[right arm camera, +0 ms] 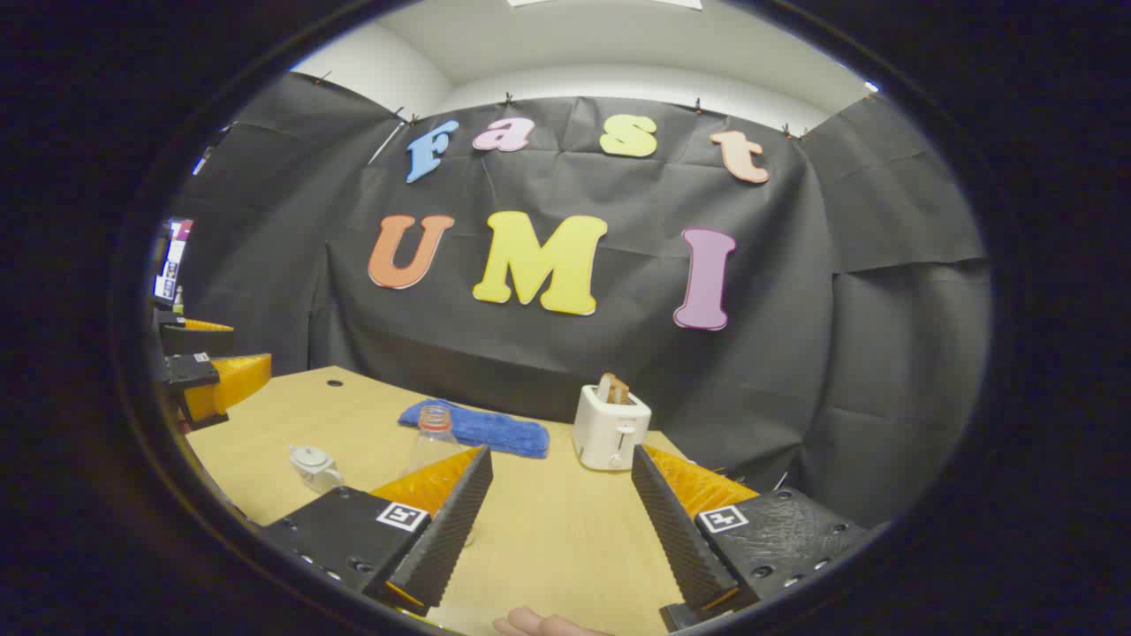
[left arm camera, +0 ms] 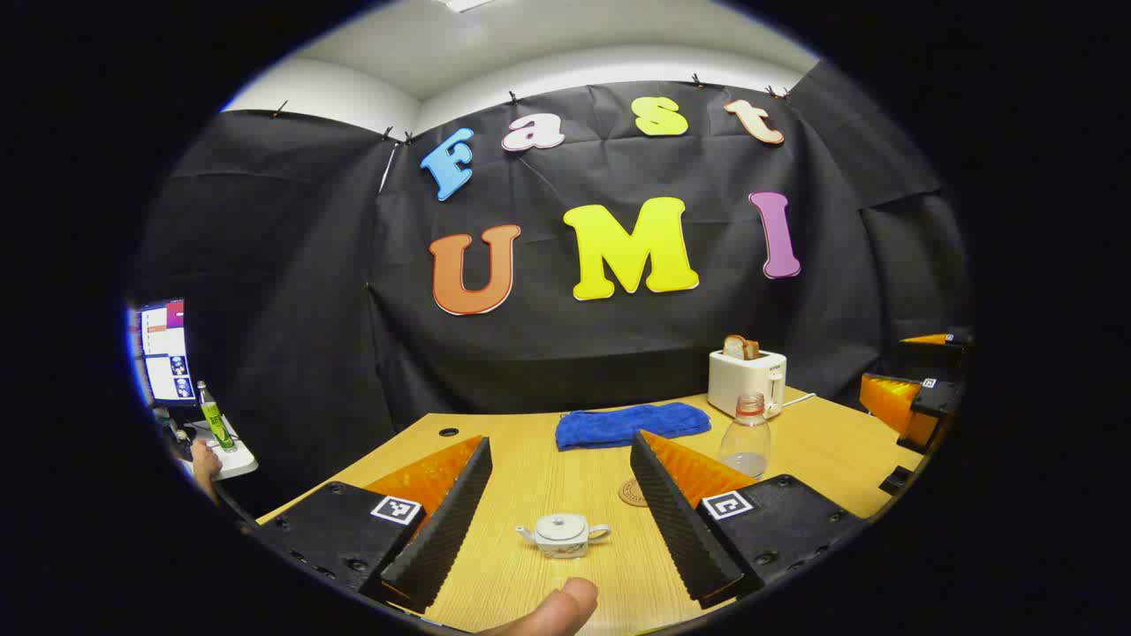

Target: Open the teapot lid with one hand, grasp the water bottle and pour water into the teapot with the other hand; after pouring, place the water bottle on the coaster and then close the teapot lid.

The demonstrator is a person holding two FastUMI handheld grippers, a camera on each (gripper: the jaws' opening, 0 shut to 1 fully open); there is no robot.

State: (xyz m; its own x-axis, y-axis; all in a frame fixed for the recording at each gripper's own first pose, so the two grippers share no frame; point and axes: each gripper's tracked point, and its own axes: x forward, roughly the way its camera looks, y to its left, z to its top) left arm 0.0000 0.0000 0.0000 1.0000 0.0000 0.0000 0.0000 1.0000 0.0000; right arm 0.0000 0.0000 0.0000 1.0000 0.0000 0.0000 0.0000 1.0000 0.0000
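Nearest the lens in the left gripper view, a fingertip (left arm camera: 555,609) is seen at the bottom edge, just in front of the left gripper (left arm camera: 558,521), whose 2 ridged fingers are spread wide with nothing held between them. Framed in that gap, the small white ceramic teapot (left arm camera: 564,535) is seen standing upright on the light wooden table (left arm camera: 530,459), its lid (left arm camera: 562,526) seated on top, spout to the left and handle to the right. Beyond the right-hand finger, the clear plastic water bottle with a red neck ring (left arm camera: 747,435) is seen upright with no cap on (a little water sits at its bottom). Near it, partly hidden by that finger, the round brown coaster (left arm camera: 633,492) lies flat. Farther back, a folded blue cloth (left arm camera: 631,424) and a white toaster holding bread slices (left arm camera: 747,380) are placed close to the wall. At the far left, a monitor (left arm camera: 164,352) is lit.

In the right gripper view, the right gripper (right arm camera: 560,521) is likewise held wide open and empty above bare table, a bit of hand showing at the bottom edge. The teapot is seen far left of it, well apart, with the bottle just behind the left-hand finger.
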